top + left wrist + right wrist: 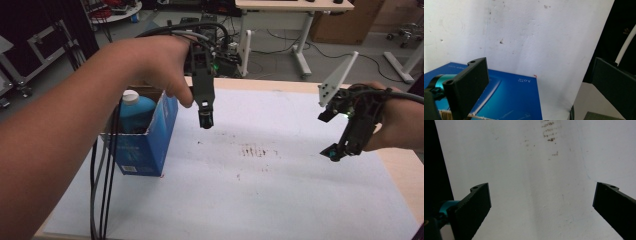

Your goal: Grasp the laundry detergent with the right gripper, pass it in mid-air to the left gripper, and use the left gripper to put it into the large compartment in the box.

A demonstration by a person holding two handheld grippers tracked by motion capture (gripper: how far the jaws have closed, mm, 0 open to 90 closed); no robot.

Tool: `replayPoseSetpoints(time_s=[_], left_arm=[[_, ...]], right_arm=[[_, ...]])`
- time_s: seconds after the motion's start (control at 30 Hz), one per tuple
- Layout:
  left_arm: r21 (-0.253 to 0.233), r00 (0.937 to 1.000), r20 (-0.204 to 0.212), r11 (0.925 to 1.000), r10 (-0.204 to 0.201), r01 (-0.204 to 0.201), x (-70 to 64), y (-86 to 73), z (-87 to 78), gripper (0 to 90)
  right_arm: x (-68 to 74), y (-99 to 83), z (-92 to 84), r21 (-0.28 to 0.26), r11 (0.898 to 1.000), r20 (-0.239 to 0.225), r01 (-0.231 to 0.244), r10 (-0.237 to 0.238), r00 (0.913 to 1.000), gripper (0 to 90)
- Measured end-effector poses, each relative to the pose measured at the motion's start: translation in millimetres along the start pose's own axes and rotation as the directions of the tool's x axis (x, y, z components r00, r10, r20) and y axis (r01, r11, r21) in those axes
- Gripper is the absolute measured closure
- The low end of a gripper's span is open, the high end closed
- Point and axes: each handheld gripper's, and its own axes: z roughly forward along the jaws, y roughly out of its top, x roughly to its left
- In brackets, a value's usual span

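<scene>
Beside the open blue cardboard box (pixel 142 142) holding a teal white-capped bottle (pixel 134 107), the left gripper (pixel 205 120) hangs wide open and empty, as does the right gripper (pixel 334 152)

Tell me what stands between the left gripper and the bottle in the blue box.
Nothing visible stands between them. The left gripper hangs open and empty just right of the blue box, whose top is open. The bottle stands upright inside, its white cap above the rim. The box wall screens only the bottle's lower body.

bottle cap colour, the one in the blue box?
White cap on a teal bottle; clearest in the high view.
</scene>
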Motion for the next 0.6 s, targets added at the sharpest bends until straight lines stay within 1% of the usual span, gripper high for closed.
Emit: replayPoseSetpoints(time_s=[0.03, 0.07, 0.13, 0.3, 0.37, 0.4, 0.47, 0.5, 0.6], left_arm=[[0.0, 1.0, 0.0, 1.0, 0.0, 0.0, 0.0, 0.0, 0.0, 1.8], [0.0, 0.9999, 0.0, 0.9999, 0.017, -0.017, 1.5, 1.9, 2.1, 1.8], [-0.002, 0.9998, 0.007, 0.9998, 0.021, -0.021, 2.7, 3.5, 4.6, 1.8], [0.004, 0.9991, 0.012, 0.9992, 0.039, -0.04, 6.0, 6.7, 11.0, 1.7], [0.003, 0.9991, 0.014, 0.9992, 0.039, -0.039, 7.1, 7.7, 12.6, 1.7], [0.006, 0.9988, 0.017, 0.9989, 0.045, -0.046, 8.0, 8.4, 13.0, 1.7], [0.004, 0.9989, 0.005, 0.9989, 0.046, -0.046, 8.6, 9.4, 13.9, 1.7], [0.003, 0.9989, 0.008, 0.9989, 0.047, -0.047, 9.0, 9.9, 14.3, 1.7], [0.002, 0.9986, 0.007, 0.9986, 0.053, -0.053, 9.4, 10.9, 16.3, 1.7]], right_arm=[[0.0, 0.0, 0.0, 0.0, 1.0, 0.0, 0.0, 0.0, 1.0, 0.7], [-2.1, -0.6, 0.9, 0.006, 1.0, 0.004, 0.012, -0.012, 0.9999, 0.6], [-3.7, -1.3, 2.9, 0.025, 1.0, -0.002, -0.001, 0.001, 1.0, 0.7], [-6.4, -0.1, 8.8, 0.067, 0.998, -0.01, 0.01, -0.009, 0.9999, 0.6], [-7.3, 1.0, 9.9, 0.082, 0.997, -0.011, 0.015, -0.014, 0.9998, 0.7], [-7.9, 1.6, 10.7, 0.086, 0.996, -0.016, 0.018, -0.017, 0.9997, 0.7], [-9.5, 2.7, 12.1, 0.093, 0.995, -0.023, 0.025, -0.023, 0.9995, 0.6], [-9.7, 3.2, 12.8, 0.096, 0.995, -0.024, 0.017, -0.015, 0.9996, 0.7], [-12.4, 3.9, 15.5, 0.107, 0.994, -0.037, 0.032, -0.028, 0.9989, 0.7]])
